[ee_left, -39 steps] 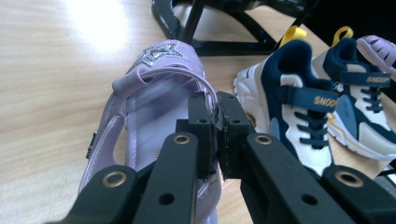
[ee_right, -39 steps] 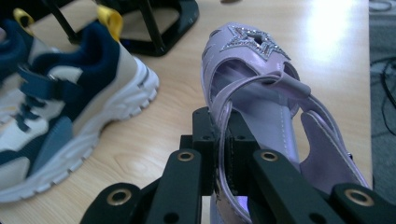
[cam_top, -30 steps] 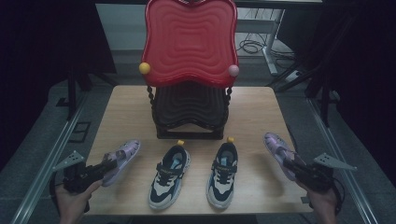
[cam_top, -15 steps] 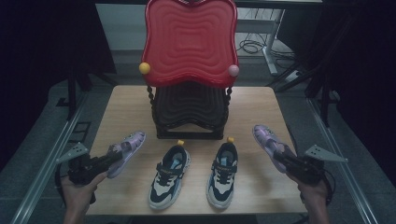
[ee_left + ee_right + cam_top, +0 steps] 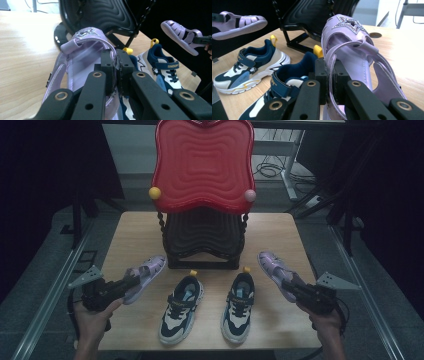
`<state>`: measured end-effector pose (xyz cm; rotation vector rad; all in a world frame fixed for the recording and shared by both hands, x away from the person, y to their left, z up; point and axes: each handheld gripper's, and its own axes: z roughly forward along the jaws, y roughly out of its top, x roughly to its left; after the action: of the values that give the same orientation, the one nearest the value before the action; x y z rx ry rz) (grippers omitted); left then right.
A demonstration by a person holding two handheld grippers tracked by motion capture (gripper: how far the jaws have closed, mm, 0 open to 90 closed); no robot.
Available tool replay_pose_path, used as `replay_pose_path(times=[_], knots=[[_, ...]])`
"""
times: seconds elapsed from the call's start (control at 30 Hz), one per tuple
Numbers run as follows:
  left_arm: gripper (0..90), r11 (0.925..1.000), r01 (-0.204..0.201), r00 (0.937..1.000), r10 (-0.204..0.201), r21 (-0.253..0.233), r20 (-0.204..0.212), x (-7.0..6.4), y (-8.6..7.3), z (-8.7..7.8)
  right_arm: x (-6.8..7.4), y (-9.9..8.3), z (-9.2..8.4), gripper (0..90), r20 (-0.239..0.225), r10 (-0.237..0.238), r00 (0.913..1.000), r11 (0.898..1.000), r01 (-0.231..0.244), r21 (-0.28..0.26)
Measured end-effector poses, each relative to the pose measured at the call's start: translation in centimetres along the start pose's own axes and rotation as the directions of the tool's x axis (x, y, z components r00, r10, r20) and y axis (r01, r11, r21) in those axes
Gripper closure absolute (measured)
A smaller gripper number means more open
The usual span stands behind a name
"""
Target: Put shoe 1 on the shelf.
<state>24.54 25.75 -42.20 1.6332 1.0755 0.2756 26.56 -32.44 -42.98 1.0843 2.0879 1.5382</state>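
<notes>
Two purple sandals are held off the wooden table (image 5: 135, 235). My left gripper (image 5: 131, 282) is shut on the heel strap of the left sandal (image 5: 145, 272), whose toe points toward the black stand (image 5: 202, 237). In the left gripper view the jaws (image 5: 116, 65) pinch the strap of this sandal (image 5: 82, 52). My right gripper (image 5: 292, 289) is shut on the right sandal (image 5: 274, 267). The right gripper view has the jaws (image 5: 329, 72) clamped on the strap of that sandal (image 5: 352, 42), which bears a glitter star.
Two navy-and-white sneakers (image 5: 181, 307) (image 5: 239, 305) stand side by side on the table between the hands, toes toward the person. Behind them the black ribbed stand carries a big red wavy panel (image 5: 203, 162). Table edges lie close to both hands.
Both hands have moved forward and up, carrying the sandals from the table's outer front corners closer to the black stand. The sneakers have stayed put.
</notes>
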Motion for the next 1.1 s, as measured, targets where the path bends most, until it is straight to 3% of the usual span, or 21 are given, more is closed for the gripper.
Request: replay_pose_path(times=[0.53,0.83,1.1], knots=[[86.0,0.9983,0.001,0.999,0.002,-0.059,0.044,-1.3,0.9,0.9,2.0,1.3,2.4,85.1,-0.099,-0.04,0.9942,0.999,0.038,-0.023],[86.0,0.9974,-0.004,0.9986,0.008,-0.072,0.053,-1.7,1.4,1.6,2.7,1.8,2.7,85.1,-0.119,-0.065,0.9908,0.997,0.06,-0.038],[86.0,0.9964,-0.015,0.998,0.02,-0.083,0.06,-2.2,2.2,2.6,2.9,2.5,4.0,85.1,-0.137,-0.072,0.9879,0.997,0.067,-0.04]])
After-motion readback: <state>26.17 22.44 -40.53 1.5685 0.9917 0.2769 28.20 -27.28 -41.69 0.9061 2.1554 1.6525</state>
